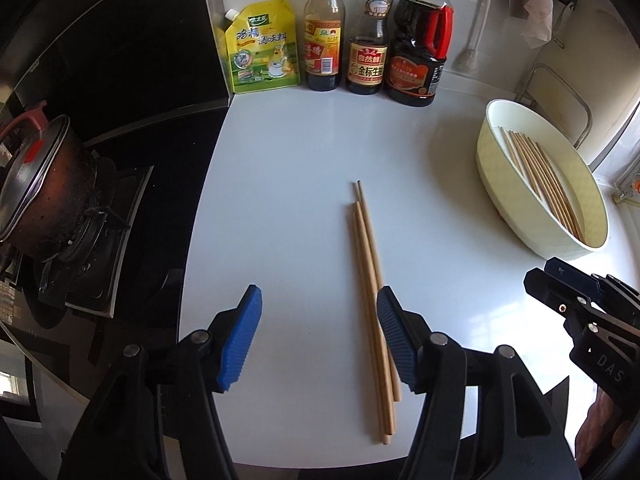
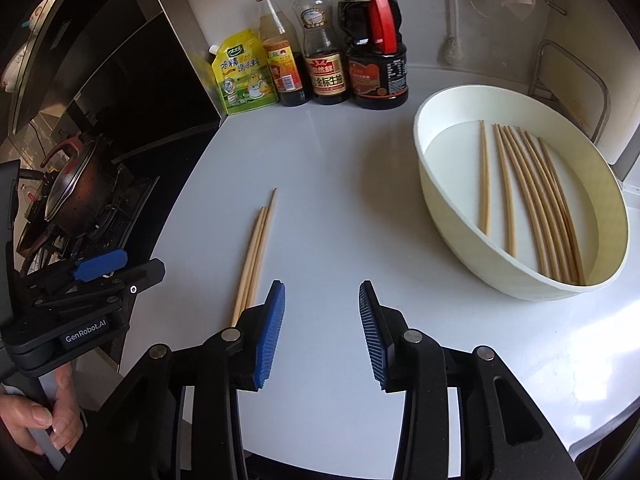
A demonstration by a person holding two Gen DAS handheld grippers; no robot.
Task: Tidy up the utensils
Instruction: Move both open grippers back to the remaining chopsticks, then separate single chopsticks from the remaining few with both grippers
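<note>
Both the left gripper (image 1: 319, 338) and right gripper (image 2: 322, 334) stand spread, holding nothing. The thin wooden chopsticks (image 1: 370, 304) lie under the left gripper's right finger, not between the fingers. Closing there risks rolling them apart, away from the cream oval plastic basin (image 2: 448, 208).

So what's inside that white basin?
The basin holds loose wooden chopsticks lying flat on its bottom, roughly side by side. Nothing else shows, though the near wall hides a strip of the floor.

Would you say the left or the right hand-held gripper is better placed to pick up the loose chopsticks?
Left. The left hand-held gripper is open, almost over the loose chopsticks; the right hand-held gripper sits beside them.
</note>
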